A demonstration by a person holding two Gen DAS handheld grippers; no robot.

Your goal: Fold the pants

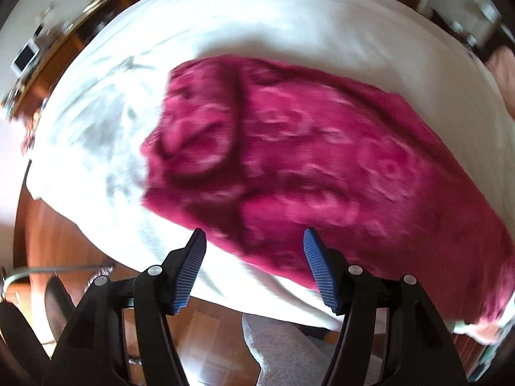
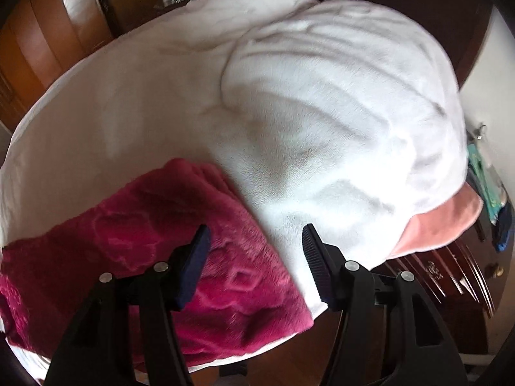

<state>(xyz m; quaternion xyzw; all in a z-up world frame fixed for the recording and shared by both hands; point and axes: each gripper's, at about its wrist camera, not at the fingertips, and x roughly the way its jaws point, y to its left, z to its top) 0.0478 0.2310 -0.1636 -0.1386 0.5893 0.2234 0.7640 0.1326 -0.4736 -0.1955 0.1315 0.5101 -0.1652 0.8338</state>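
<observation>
The pants (image 1: 315, 167) are magenta fleece with a paler pattern. They lie spread on a white bed (image 1: 225, 25), with a pocket flap near their left end. My left gripper (image 1: 254, 236) is open and empty, above the pants' near edge. In the right wrist view the pants (image 2: 154, 241) lie at the lower left, ending near the bed's front edge. My right gripper (image 2: 256, 231) is open and empty, hovering above the pants' right end, where they meet a white blanket (image 2: 338, 112).
The bunched white blanket with a pink underside (image 2: 444, 222) fills the right side of the bed. A wooden wardrobe (image 2: 48, 41) stands behind, and a dark wooden dresser (image 2: 444, 276) is at the right. A wooden shelf with small items (image 1: 42, 54) stands left of the bed. A wood floor (image 1: 206, 331) lies below.
</observation>
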